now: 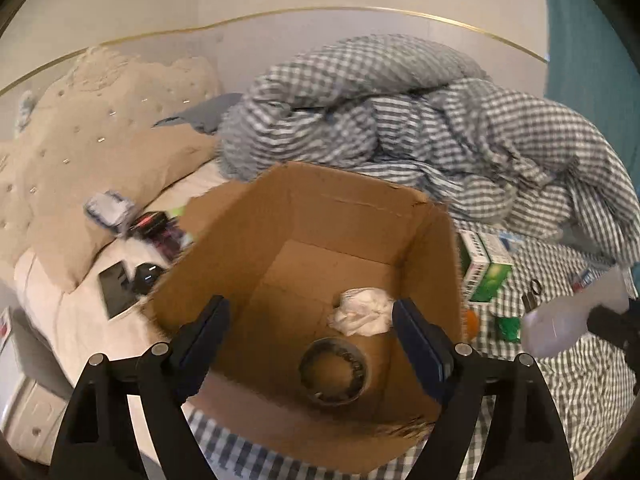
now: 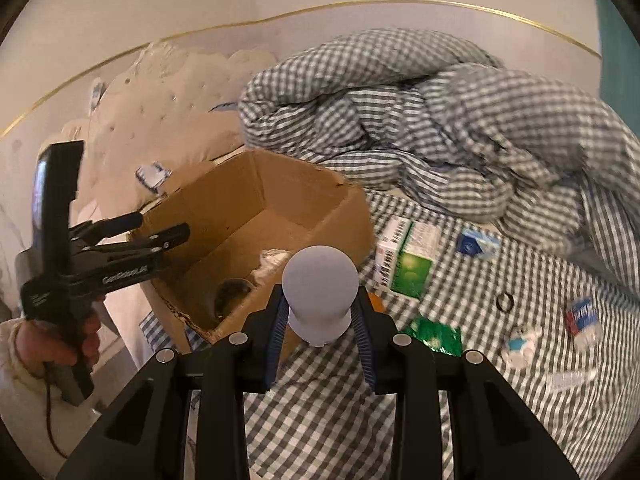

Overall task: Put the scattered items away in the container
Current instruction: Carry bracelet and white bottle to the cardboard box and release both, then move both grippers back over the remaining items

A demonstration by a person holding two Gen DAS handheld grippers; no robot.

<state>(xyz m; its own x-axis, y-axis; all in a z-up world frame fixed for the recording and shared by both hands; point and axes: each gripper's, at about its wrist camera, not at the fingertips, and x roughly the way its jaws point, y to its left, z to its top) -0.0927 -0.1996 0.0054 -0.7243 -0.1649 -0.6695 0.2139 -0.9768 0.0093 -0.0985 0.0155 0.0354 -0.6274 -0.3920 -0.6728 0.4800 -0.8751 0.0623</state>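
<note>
An open cardboard box [image 1: 424, 236] stands on the bed and holds a crumpled white tissue [image 1: 362, 310] and a tape roll [image 1: 334, 370]. My left gripper [image 1: 312, 344] hovers open and empty over the box; it also shows in the right wrist view [image 2: 160, 228]. My right gripper [image 2: 320, 332] is shut on a pale lavender bulb-shaped object [image 2: 320, 280], held just right of the box [image 2: 248, 184]; the object also shows in the left wrist view [image 1: 576, 316]. A green and white carton [image 2: 406, 258], a green packet [image 2: 434, 334], a ring [image 2: 505, 302] and small packets lie on the checked sheet.
A bundled checked duvet [image 2: 420, 120] fills the back right. A beige pillow [image 1: 92, 152] lies at left, with a phone [image 1: 116, 288], dark items [image 1: 160, 232] and a small blue and white packet [image 1: 108, 208] beside it. An orange thing [image 1: 472, 322] peeks out by the box.
</note>
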